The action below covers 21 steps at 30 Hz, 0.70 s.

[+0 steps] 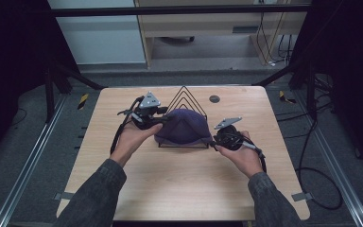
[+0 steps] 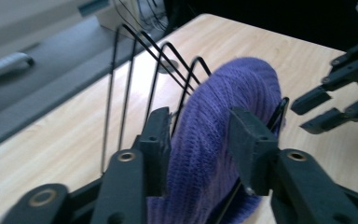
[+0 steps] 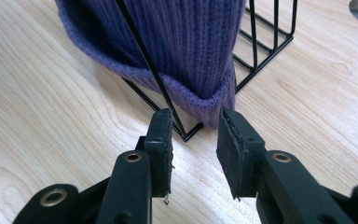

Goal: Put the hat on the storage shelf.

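Purple knit hat on a wire rack, fingers loosened at both ends

Forearms in dark sleeves come in from the near edge of the counter (image 1: pixel 179 189), each hand carrying a gripper. Between them sits the hat (image 1: pixel 183 126), a purple ribbed knit piece with a rounded crown and a thicker band along its lower rim. It is draped over the front of a black wire rack (image 1: pixel 185 97), whose pointed loops stand upright in a row; the rear loops rise bare behind the hat. The rack stands near the middle of the counter, and the hat's rim hangs down close to the wood at the rack's base.

The left gripper (image 2: pixel 200 140) sits at the hat's left end. Its fingers (image 2: pixel 158 135) stand partly apart, straddling the knit and a rack wire; the fabric bulges between them, but whether the pads press on it I cannot tell. The right gripper (image 3: pixel 195 140) sits low at the hat's right end. Its fingers (image 3: pixel 161 140) are narrowly parted, with a visible gap, just short of the rim's corner and the rack's base wire, gripping nothing.

Farther back, a small dark round disc (image 1: pixel 214 99) lies on the counter beyond the rack.
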Available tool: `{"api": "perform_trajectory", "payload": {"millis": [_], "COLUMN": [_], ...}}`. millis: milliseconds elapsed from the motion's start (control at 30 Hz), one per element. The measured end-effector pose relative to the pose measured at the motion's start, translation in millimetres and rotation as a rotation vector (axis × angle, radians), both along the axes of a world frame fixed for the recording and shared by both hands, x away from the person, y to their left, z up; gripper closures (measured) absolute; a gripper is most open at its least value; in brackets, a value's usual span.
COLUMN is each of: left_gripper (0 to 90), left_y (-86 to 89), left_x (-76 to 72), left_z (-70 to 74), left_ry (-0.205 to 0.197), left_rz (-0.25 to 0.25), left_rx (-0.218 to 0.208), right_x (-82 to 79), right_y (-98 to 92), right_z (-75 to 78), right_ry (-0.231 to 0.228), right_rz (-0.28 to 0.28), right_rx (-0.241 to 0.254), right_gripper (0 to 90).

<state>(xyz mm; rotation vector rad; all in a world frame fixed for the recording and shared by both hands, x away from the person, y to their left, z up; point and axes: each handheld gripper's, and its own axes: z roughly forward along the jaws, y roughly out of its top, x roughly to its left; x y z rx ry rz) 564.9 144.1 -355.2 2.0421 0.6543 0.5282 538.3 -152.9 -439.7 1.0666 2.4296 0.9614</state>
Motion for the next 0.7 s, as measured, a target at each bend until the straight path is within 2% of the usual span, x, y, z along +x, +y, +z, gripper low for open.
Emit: {"api": "perform_trajectory", "payload": {"millis": [200, 433, 600, 700], "left_gripper": [45.7, 38.5, 31.6, 25.3], "left_y": [3.2, 7.3, 4.6, 1.0], "left_x": [-7.1, -12.0, -25.8, -34.1], "left_z": [4.7, 6.8, 6.7, 6.0], "left_ry": [-0.021, -0.029, -0.023, -0.019], "left_rz": [0.016, 0.023, 0.019, 0.03], "left_rx": [-0.001, -0.007, -0.001, 0.018], "right_x": [-7.1, -12.8, -22.1, -27.8], "right_y": [-2.1, -5.4, -5.2, -4.0], "right_z": [5.5, 5.8, 8.7, 9.1], "right_ry": [-0.019, -0.021, -0.034, -0.041], "right_rz": [-0.006, -0.015, -0.048, -0.067], "right_rx": [0.019, 0.024, 0.049, 0.06], "right_gripper": [61.8, 58.8, 47.6, 43.2]}}
